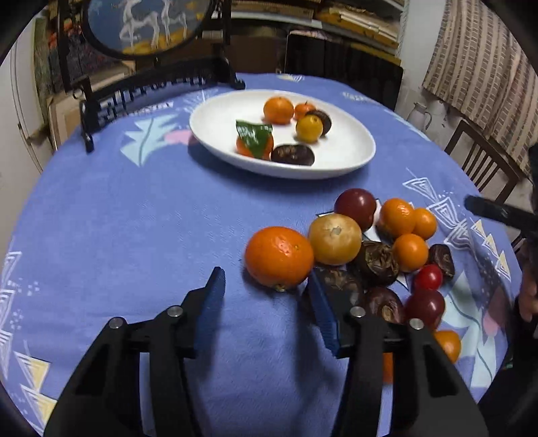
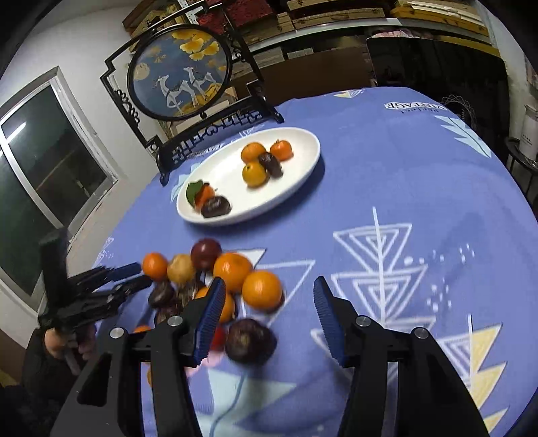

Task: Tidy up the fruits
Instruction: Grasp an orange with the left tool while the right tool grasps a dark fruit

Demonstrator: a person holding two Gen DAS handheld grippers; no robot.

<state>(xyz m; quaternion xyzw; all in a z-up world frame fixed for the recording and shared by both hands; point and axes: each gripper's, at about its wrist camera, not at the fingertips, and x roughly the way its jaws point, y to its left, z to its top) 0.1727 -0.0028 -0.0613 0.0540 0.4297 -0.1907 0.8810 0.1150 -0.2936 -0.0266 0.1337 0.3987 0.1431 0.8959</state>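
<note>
Left wrist view: left gripper (image 1: 265,284) low over the blue tablecloth (image 1: 134,235), jaws spread wide, gripping nothing. Large mandarin (image 1: 279,257) just ahead of the gap, a little right of centre, its lower right edge close against the right blue finger (image 1: 321,309); contact impossible to tell. Yellow-brown round fruit (image 1: 335,239) touching the mandarin on its right. Behind that, dark red plum (image 1: 356,203), then a cluster of small oranges (image 1: 407,228), dark wrinkled fruits (image 1: 378,264) and red cherry tomatoes (image 1: 427,277), all heaped together on the cloth to the right. Farther back, white oval plate (image 1: 215,131) holding two mandarins, a yellow one, two dark fruits and an orange one with a green leaf (image 1: 254,134). Black framed round screen (image 1: 148,27) standing behind the plate at the table's far edge. Tip of the other tool at the right border, blurred.

Right wrist view: right gripper (image 2: 269,295) above the cloth, jaws released and wide apart, nothing between them but bare fabric and, at the left side of the gap, a mandarin (image 2: 262,289) slightly blurred. Dark purple fruit (image 2: 249,340) just beside the left blue finger (image 2: 212,316), apart from the right one. Rest of the loose pile (image 2: 188,269) stretching leftward, partly hidden behind that finger. Left gripper (image 2: 132,275) reaching in from the left edge toward the pile's near side, held in a hand (image 2: 55,343), jaws parted. Plate (image 2: 302,158) well beyond the pile, same fruits on it, screen (image 2: 180,74) upright behind.
</note>
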